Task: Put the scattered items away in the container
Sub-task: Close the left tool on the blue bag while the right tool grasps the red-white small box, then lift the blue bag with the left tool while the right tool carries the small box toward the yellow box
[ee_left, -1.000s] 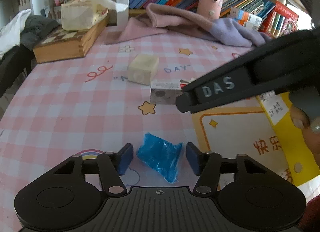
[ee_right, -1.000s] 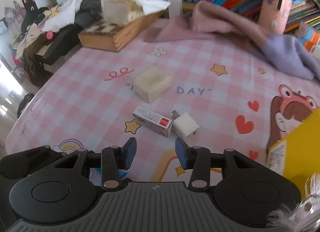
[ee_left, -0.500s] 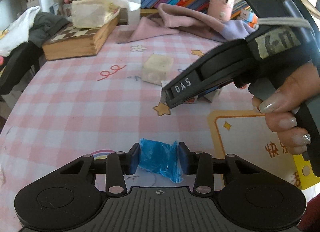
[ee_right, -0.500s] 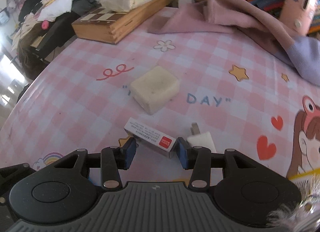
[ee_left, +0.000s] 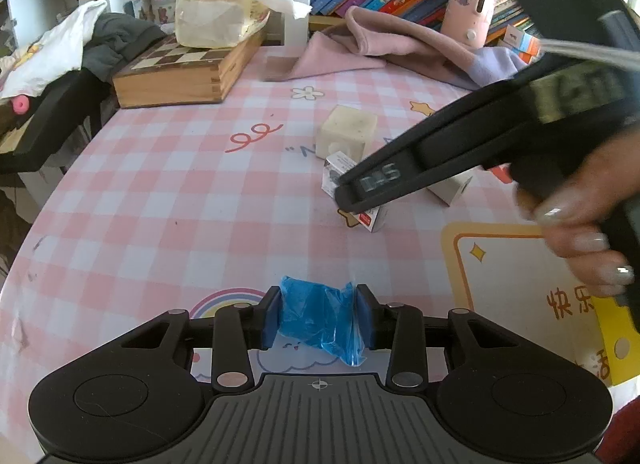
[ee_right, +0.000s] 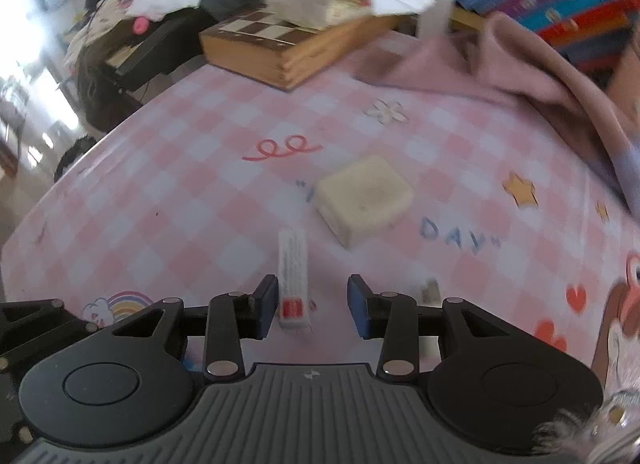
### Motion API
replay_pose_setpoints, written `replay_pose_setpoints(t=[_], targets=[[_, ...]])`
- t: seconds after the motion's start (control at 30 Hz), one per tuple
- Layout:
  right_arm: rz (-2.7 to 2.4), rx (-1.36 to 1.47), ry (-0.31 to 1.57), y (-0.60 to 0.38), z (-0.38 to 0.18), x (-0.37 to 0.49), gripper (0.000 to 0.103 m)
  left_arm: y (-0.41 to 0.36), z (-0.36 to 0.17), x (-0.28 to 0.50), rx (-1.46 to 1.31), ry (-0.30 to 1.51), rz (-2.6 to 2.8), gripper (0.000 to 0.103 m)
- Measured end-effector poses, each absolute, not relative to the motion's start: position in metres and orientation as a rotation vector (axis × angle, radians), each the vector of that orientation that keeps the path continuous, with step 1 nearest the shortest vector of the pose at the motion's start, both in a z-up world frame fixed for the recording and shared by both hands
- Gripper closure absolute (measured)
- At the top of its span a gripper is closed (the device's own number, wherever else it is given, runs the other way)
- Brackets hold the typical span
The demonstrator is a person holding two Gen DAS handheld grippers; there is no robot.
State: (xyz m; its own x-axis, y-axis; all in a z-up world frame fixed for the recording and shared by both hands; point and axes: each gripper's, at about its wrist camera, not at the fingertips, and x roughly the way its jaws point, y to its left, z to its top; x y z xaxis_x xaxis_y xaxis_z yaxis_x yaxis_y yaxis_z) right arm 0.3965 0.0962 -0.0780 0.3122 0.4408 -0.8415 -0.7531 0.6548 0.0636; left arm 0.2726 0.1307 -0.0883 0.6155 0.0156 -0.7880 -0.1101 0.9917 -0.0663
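**Blue packet clamped, white box between open jaws**

Packet [ee_left: 318,318], crinkled blue plastic, sits squeezed between the left gripper's [ee_left: 318,316] blue pads, its jaws closed on both sides of it, low over the pink checked table [ee_left: 168,200]. Ahead in the left view, the right gripper's black body reaches across from the right, held by a hand [ee_left: 580,216] with pale polished nails, and covers part of a small white box [ee_left: 362,200]. Just behind that box stands a cream cube [ee_left: 348,134]; a white plug [ee_left: 450,188] lies just to its right, partly hidden. A yellow container [ee_left: 612,340] shows at the right edge.

In the right wrist view, the right gripper [ee_right: 313,302] has its jaws apart, with the box [ee_right: 294,276] lying lengthwise between them, nearer the left pad; whether it touches is unclear through the blur. The cube [ee_right: 364,198] sits beyond. A wooden chessboard box [ee_right: 288,48] rests at the table's far side, beside a pink cloth [ee_right: 520,76].
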Motion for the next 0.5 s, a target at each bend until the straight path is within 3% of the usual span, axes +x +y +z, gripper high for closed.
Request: replay_pose_setpoints(t=[0.03, 0.17, 0.5], targets=[[0.816, -0.391, 0.962, 0.1, -0.08, 0.396, 0.069, 0.131, -0.088, 0.272, -0.113, 0.905, 0.072, 0.067], [0.809, -0.422, 0.954, 0.106, -0.084, 0.395, 0.089, 0.133, -0.088, 0.269, -0.128, 0.902, 0.066, 0.068], [0.742, -0.271, 0.963, 0.054, -0.044, 0.371, 0.089, 0.136, -0.057, 0.256, -0.135, 0.827, 0.02, 0.07]])
